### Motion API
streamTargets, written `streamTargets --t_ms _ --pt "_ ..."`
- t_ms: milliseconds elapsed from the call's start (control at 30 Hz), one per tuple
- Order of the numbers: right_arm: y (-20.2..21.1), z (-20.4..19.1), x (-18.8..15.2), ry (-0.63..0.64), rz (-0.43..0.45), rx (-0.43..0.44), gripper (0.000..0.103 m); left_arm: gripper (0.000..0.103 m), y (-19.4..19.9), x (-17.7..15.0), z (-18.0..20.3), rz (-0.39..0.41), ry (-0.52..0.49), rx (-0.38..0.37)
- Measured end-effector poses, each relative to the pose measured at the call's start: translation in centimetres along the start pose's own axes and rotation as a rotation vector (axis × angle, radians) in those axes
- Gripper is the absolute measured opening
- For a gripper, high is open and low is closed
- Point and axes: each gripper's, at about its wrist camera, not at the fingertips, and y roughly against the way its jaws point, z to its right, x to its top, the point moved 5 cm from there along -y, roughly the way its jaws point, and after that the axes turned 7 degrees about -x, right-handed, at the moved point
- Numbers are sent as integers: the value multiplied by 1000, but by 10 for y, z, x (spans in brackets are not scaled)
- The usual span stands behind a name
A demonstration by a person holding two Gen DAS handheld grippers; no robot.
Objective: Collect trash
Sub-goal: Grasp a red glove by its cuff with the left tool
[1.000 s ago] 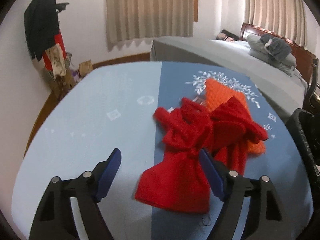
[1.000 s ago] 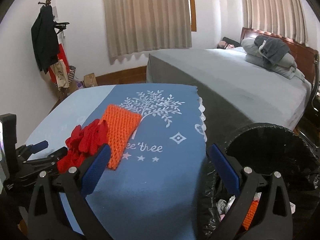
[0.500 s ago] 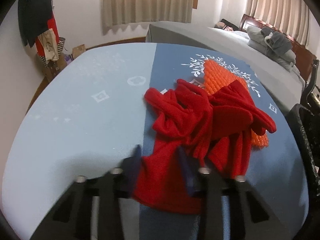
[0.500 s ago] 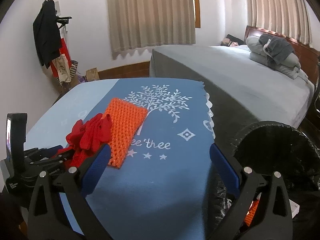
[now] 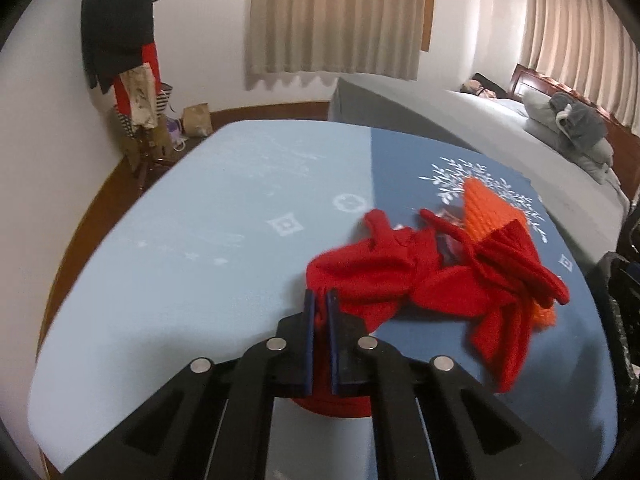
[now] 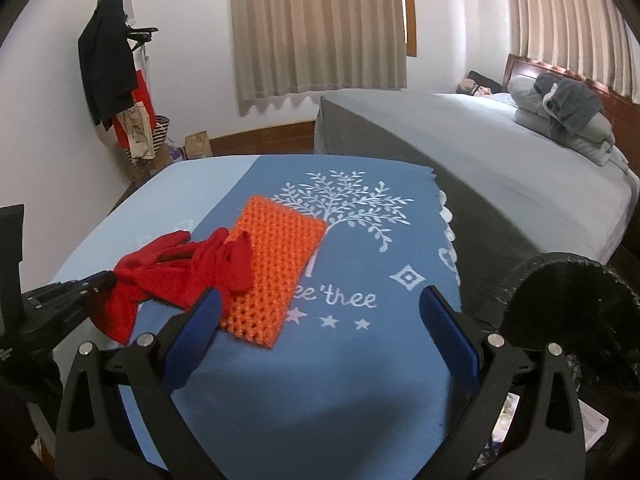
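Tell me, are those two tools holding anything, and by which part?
The left tool pinches the red cloth by its near edge. The right tool is open, holding nothing.

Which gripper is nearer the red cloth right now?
Left. The left gripper is clamped on the red cloth's edge; the right gripper hangs open beside it, not touching.

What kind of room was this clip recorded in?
Most likely a bedroom: a made bed with folded bedding at a wooden headboard, curtained windows, and a coat stand hung with clothes.
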Motion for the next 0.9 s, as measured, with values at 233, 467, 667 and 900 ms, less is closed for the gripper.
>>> streamTargets --t_ms 233,467,667,900 --pt "-9 -11 4 12 -1 7 96 39 3 3 2 17 -2 -70" --pt "-13 -13 7 13 0 1 96 53 -16 16 4 12 17 -84" --pt "-18 -15 9 19 -3 -1 96 63 -35 22 7 -10 6 -83" --pt "-22 -20 12 27 -2 8 96 51 -56 15 9 -92 21 -104"
